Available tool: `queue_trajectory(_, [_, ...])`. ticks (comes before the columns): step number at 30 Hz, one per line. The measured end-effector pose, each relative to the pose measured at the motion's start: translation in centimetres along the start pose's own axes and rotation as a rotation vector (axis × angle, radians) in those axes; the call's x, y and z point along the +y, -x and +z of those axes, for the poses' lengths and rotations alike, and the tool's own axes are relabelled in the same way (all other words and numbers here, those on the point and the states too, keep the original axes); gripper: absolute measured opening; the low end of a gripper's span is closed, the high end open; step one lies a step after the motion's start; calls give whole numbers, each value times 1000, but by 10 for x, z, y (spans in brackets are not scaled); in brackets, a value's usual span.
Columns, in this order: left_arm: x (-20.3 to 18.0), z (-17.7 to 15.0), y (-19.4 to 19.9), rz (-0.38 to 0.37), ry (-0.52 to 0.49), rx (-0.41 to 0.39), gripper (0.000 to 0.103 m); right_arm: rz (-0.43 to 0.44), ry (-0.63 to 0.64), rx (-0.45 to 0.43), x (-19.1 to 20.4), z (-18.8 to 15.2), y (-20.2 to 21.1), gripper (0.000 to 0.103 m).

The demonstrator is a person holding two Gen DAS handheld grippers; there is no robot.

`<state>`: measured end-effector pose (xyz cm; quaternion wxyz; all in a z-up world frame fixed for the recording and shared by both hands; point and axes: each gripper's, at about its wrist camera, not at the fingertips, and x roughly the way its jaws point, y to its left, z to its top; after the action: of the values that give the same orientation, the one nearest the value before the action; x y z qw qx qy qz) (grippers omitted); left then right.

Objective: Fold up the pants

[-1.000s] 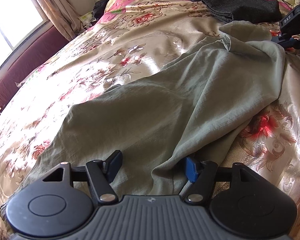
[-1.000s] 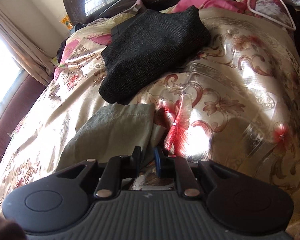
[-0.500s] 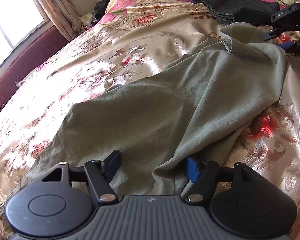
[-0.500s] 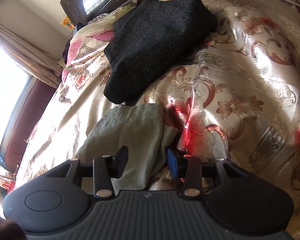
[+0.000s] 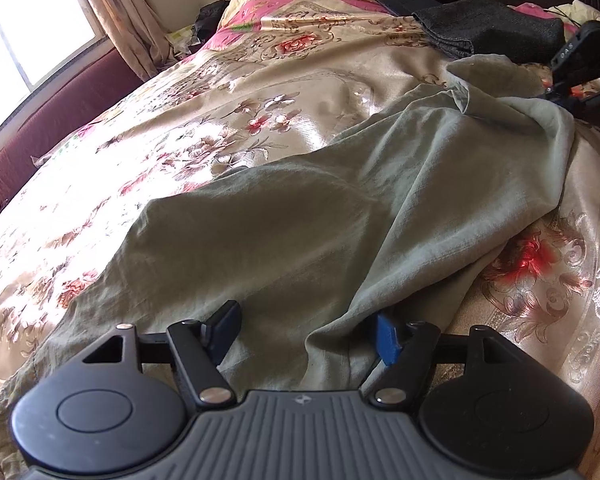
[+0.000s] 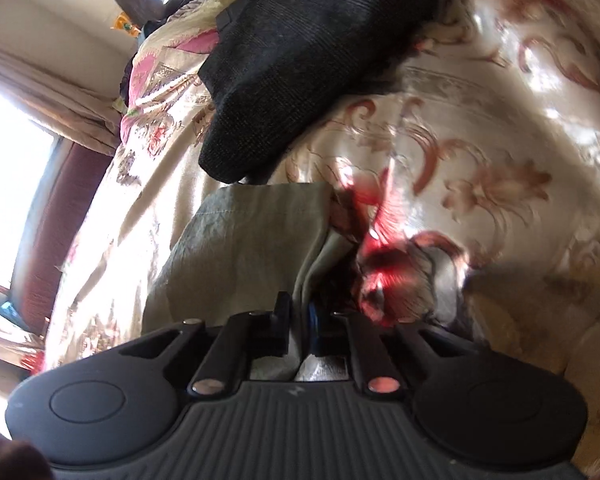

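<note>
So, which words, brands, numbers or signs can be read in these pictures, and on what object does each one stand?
"DAS", white letters, seen tilted and not fully sharp, on the black body of the right tongs in the left wrist view.
A small pale emblem, no letters, on the grey ribbed housing of the left tongs.
The same emblem on the right housing is blurred.

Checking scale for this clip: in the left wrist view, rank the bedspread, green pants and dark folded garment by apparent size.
1. bedspread
2. green pants
3. dark folded garment, though it lies farthest from the camera, so it may only look smaller.

The right wrist view is blurred over the bedspread (image 6: pixel 500 128); the pants' (image 5: pixel 300 220) near hem is hidden behind the left gripper (image 5: pixel 306 330).
</note>
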<state>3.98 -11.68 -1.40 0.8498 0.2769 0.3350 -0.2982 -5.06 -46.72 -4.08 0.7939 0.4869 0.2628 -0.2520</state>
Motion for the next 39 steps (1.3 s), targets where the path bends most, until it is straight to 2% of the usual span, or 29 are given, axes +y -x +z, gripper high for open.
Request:
queue_trajectory(5, [0,3,1,-1,-16,7,82,-51,85,-35,8,-3,-6,3])
queue_trajectory(7, [-1,3,-1,0,-15,8,82,-51,103,-51,10,-7,-8,5])
queue_trajectory(9, [-1,4,-3,-1,-16,10,82,-36,68,-61,8,-7,-10,7])
queue_trajectory(12, [-2,7,-2,-1,-30,17,82,-53,146,-72,12,-11,-2,6])
queue_trajectory(17, [-1,7,-6,-1,-21,14,85,-34,60,-67,5,-6,1,9])
queue_trajectory(21, [-1,6,-5,2,-23,12,85,-36,84,-66,12,-5,-11,14])
queue_trajectory(25, [-1,5,-5,0,-21,10,85,17,-12,-39,-6,4,-13,2])
queue_trajectory(26, [-1,5,-5,0,-20,10,85,41,-41,-27,-10,6,-12,2])
queue_trajectory(27, [0,5,-4,1,-18,9,85,73,-75,-12,-12,10,-9,2])
queue_trajectory(29, [0,5,-1,2,-12,8,85,193,-157,-1,-12,20,2,3])
queue_trajectory(30, [0,4,1,-1,-7,7,85,259,-173,-19,-5,29,13,3])
queue_trajectory(34, [4,3,17,-11,1,-26,85,384,-123,-130,27,63,58,3])
queue_trajectory(36, [6,1,29,-5,4,-54,85,382,-78,-209,33,73,83,3])
queue_trajectory(37, [7,-2,32,-6,9,-60,85,347,-60,-230,31,74,92,3])
queue_trajectory(39, [8,-10,36,-5,21,-55,85,248,-53,-196,19,72,89,3])
